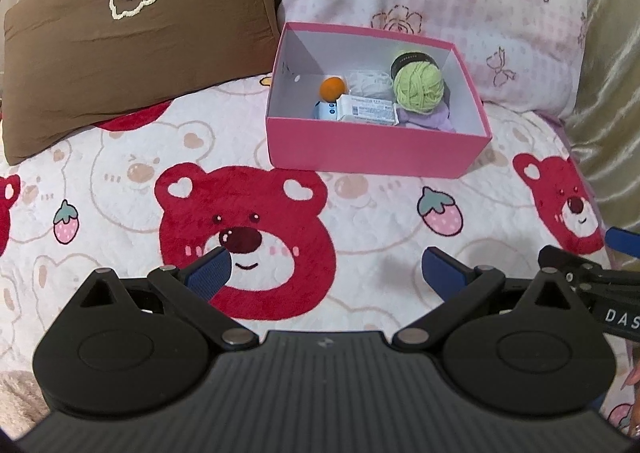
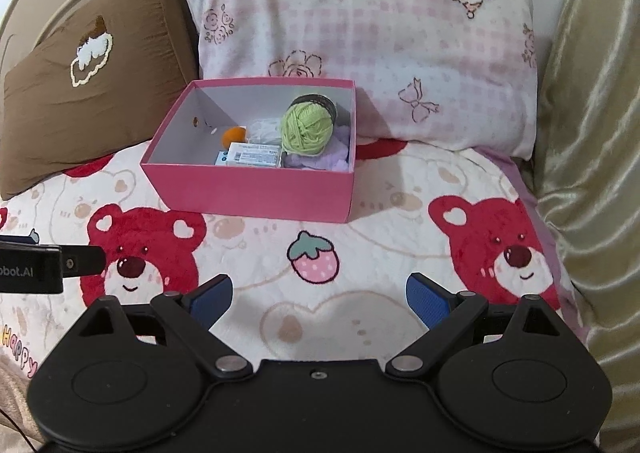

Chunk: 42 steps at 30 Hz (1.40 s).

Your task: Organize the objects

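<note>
Jaws of both grippers gape wide and empty; the pink box (image 1: 376, 151) sits well ahead.

An open pink box (image 1: 376, 151) with white inner walls sits on the bed. Inside lie a green ball of yarn (image 1: 419, 87) at the right, leaning on a dark round tin (image 1: 412, 60) — an orange ball (image 1: 333, 88), a white labelled packet (image 1: 368, 110), white yarn (image 1: 370, 82) and lilac cloth (image 1: 426, 119).

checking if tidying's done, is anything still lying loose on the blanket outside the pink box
No, the blanket around the pink box shows only its printed pattern.
</note>
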### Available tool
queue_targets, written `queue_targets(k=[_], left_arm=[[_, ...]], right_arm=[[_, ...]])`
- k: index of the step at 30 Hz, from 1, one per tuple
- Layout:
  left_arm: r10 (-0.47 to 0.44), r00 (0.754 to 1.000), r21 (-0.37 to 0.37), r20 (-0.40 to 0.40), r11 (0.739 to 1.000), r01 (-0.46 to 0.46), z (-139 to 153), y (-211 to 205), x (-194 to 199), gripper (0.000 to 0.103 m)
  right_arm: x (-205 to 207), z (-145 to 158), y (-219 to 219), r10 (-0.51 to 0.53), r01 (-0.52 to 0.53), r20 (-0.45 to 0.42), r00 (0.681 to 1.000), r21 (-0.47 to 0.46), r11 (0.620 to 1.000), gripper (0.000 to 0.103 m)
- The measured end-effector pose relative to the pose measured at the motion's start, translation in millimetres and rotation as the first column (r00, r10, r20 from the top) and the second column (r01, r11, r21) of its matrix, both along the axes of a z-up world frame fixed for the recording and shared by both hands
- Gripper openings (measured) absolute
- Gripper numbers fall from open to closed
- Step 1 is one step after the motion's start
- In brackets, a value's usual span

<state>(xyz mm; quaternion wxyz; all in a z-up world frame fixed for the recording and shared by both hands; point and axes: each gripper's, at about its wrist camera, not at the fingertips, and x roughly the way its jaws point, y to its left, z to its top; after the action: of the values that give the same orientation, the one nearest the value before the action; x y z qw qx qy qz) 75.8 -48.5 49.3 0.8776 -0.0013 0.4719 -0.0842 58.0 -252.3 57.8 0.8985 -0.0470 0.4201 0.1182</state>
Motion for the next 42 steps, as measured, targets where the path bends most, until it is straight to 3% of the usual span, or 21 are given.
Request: queue_targets(k=[5,25,34,42], left_arm=[[-0.004,1.0,-0.032,-0.026,0.999,0.004,1,4,-2,0.103],[0.007,0.999,0.034,-0.031,0.999,-0.006,3,11,-11,0.103],[0.0,0.999,0.045,-0.039,0.999,0.002,-5,9,-8,0.103],[0.0,0.999,0.047,-0.037,0.999,0.001,-7,8,-9,0.103]], right_arm=[[-5,2,0,-0.003,0.003,0.011,1.0,-0.009,1.0,0.096],[-5,-14,0,-0.048,0.048,-0.004,0.999,-0.057,0.997,0.096],[-6,-10,-5,-0.039,0.039,-0.021,0.999,0.001,0.999,0.096],[-10,-10,0,-0.029,0.029,-0.015,0.999,-0.014,0.999,0.096]])
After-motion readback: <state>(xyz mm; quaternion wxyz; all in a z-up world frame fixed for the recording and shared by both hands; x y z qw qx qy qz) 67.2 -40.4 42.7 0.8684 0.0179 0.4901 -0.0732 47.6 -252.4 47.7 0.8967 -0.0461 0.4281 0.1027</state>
